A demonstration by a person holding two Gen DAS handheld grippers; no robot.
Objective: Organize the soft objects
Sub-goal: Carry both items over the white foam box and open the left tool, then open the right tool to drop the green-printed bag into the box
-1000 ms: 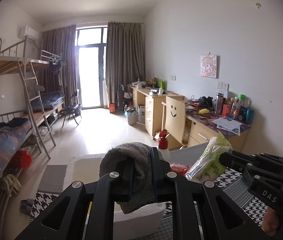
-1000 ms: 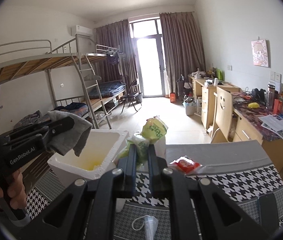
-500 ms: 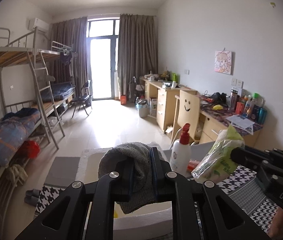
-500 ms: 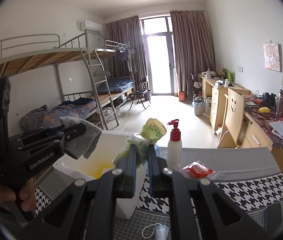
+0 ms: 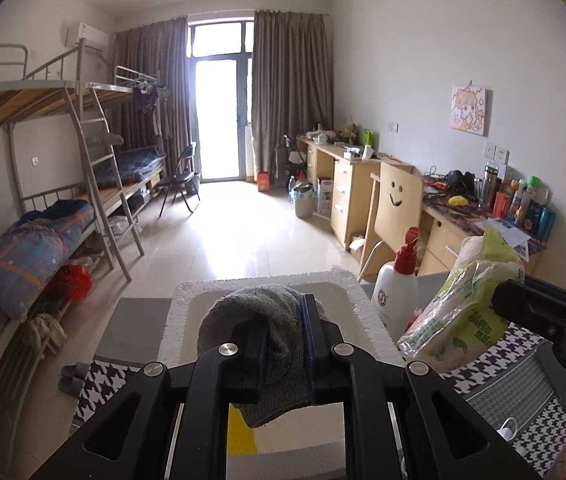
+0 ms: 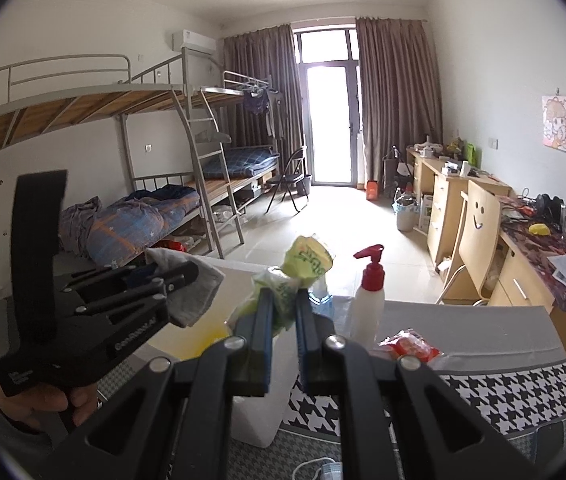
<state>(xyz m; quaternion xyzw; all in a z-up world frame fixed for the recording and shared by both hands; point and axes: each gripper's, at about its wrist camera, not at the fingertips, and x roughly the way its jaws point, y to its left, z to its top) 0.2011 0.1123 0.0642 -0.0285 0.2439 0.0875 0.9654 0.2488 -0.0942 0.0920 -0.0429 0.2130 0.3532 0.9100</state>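
Taking the white foam box (image 5: 187,316) as the landmark, the bunk bed (image 6: 131,128) stands far to its left against the wall, with a rolled blue quilt (image 5: 31,256) on the lower bunk.

Directly over the box hangs the left hand-held gripper (image 5: 283,344), its jaws clenched on a grey sock (image 5: 259,316) that bulges above the fingers and droops below them toward the box's open inside, where a yellow patch (image 5: 241,432) shows on the bottom. In the right wrist view the same left hand-held gripper (image 6: 175,280) sits over the box's left part, held by the person's left hand (image 6: 43,400), the sock (image 6: 191,292) draped from its tip.

At the box's right edge the right hand-held gripper (image 6: 283,312) is clamped on a green-and-white plastic pack of tissues (image 6: 303,268), which sticks up past the fingertips. From the left wrist view the pack (image 5: 463,304) hangs just right of the box, above the surface (image 5: 523,368) with its black-and-white houndstooth cloth.

Just beyond the box's right corner stands a white pump bottle (image 6: 369,300) with a red top, upright. Right of the bottle lies a red snack packet (image 6: 409,348) on the surface. Farther right, along the wall, runs a wooden desk (image 6: 523,276) with a smiley-face chair (image 6: 479,216).
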